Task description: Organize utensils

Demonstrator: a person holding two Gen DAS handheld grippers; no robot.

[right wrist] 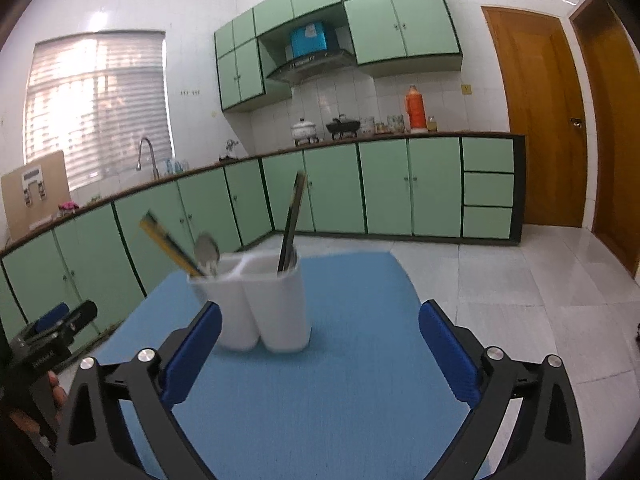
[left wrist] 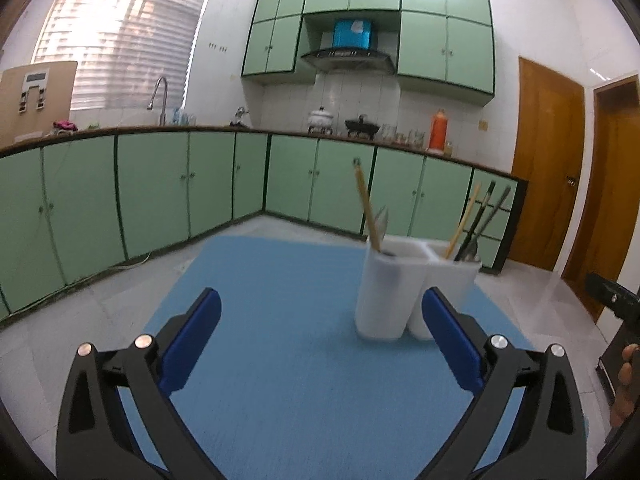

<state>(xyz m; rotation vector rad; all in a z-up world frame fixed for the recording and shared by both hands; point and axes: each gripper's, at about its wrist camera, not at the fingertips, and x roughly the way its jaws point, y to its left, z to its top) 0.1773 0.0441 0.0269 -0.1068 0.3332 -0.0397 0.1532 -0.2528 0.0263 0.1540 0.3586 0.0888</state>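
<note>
A white two-compartment utensil holder (left wrist: 400,292) stands on the blue mat (left wrist: 280,380). It holds wooden chopsticks (left wrist: 366,208), a metal spoon and dark chopsticks (left wrist: 486,216). My left gripper (left wrist: 320,340) is open and empty, with the holder ahead, just inside its right finger. In the right wrist view the same holder (right wrist: 264,304) stands on the mat (right wrist: 340,400) with yellow chopsticks (right wrist: 168,242), a spoon (right wrist: 206,252) and dark chopsticks (right wrist: 292,220). My right gripper (right wrist: 320,344) is open and empty, the holder near its left finger.
Green kitchen cabinets (left wrist: 152,188) with a dark counter run along the far walls. Wooden doors (right wrist: 536,120) stand at the right. Pale tiled floor (right wrist: 520,300) surrounds the mat. The other gripper shows at the left edge of the right wrist view (right wrist: 60,332).
</note>
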